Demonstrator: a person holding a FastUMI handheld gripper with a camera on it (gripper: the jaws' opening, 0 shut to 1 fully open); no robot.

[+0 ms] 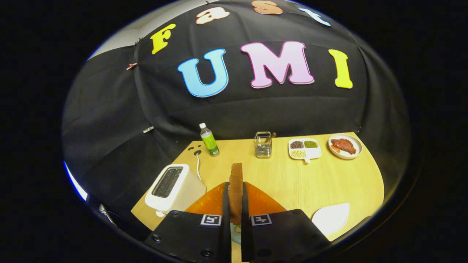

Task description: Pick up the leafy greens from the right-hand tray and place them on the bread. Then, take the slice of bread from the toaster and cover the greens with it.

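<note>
My gripper (236,199) is shut on a brown slice of bread (236,182), which stands on edge between the two fingers and sticks up past their tips. Below and behind the slice lies an orange tray (263,201), mostly hidden by the fingers. A bit of green (237,230) shows low between the fingers; what it lies on is hidden. The white toaster (174,188) stands left of the fingers on the wooden table (310,182), its slot dark. A white tray (331,218) lies to the right of the fingers with nothing seen on it.
Along the table's far edge stand a green bottle (209,140), a metal utensil holder (263,145), a white divided dish of small foods (304,149) and a white plate of meat (344,146). The toaster's white cord (198,166) runs back toward the bottle.
</note>
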